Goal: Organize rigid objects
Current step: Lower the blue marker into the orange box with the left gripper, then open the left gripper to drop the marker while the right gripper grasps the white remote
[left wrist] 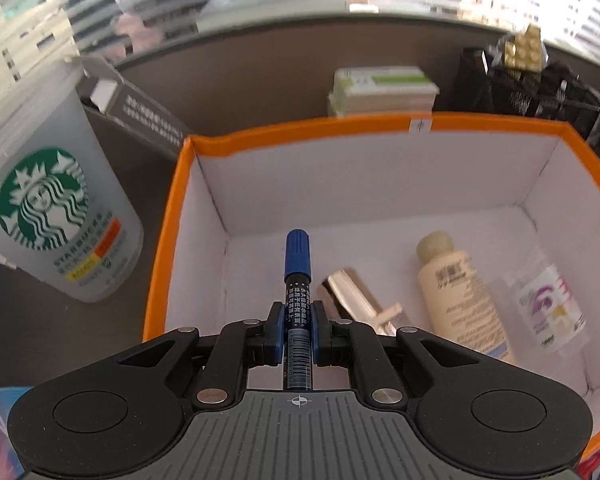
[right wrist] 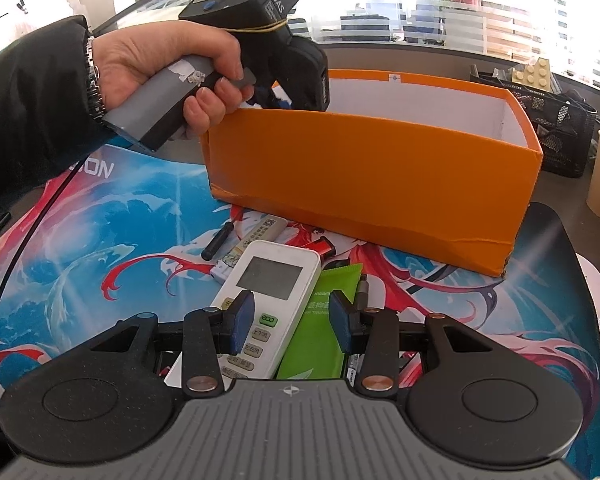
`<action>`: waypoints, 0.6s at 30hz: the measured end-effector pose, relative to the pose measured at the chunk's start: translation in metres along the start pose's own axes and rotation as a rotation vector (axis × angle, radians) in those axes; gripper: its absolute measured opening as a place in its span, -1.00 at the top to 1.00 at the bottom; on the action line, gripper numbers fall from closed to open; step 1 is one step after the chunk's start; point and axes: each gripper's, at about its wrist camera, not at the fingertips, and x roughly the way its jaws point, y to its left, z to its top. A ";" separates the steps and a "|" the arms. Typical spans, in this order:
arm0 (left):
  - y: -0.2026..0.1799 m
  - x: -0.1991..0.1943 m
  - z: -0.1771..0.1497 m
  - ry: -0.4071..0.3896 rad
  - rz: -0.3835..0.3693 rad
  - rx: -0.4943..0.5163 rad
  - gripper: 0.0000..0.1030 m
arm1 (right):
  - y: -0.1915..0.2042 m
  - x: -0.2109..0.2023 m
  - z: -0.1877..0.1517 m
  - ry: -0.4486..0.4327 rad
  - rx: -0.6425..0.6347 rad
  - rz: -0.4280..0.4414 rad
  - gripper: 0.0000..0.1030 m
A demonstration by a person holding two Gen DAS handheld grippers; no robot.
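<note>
Cup (left wrist: 56,216): stands outside the orange box (left wrist: 168,216), left of its left wall; not my concern now
Left tool (left wrist: 297,316): pinching my blue-capped marker (left wrist: 297,272) over the orange box's near-left part, cap pointing down toward the floor of the box
Release: I judge it best to lower first, then part the pads; keep left of the gold tube (left wrist: 352,296), cream bottle (left wrist: 456,292) and clear bottle (left wrist: 548,304) already lying in the box
Right tool (right wrist: 292,322): spread, gripping nothing; hovers in front of the box over the white remote (right wrist: 272,284) and green packet (right wrist: 324,320)
</note>
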 end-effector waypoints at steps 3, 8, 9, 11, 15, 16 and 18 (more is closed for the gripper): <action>-0.004 0.005 -0.005 0.016 0.021 0.023 0.66 | 0.002 0.000 0.000 0.001 -0.006 -0.005 0.24; -0.005 0.003 -0.011 -0.001 0.039 0.014 0.65 | 0.002 -0.001 -0.002 0.008 -0.012 -0.020 0.24; -0.004 0.003 -0.012 -0.004 0.038 0.008 0.65 | 0.001 -0.003 -0.002 0.007 -0.008 -0.023 0.24; -0.006 -0.001 -0.015 -0.027 0.050 0.014 0.64 | 0.000 -0.004 -0.002 0.007 -0.008 -0.039 0.24; -0.013 -0.017 -0.022 -0.109 0.107 0.057 0.51 | 0.003 -0.006 -0.001 0.011 -0.011 -0.040 0.23; -0.014 -0.021 -0.023 -0.125 0.108 0.064 0.48 | 0.006 -0.005 0.000 0.013 -0.017 -0.037 0.23; -0.015 -0.029 -0.024 -0.153 0.110 0.071 0.41 | 0.013 -0.002 0.001 0.020 -0.032 -0.033 0.23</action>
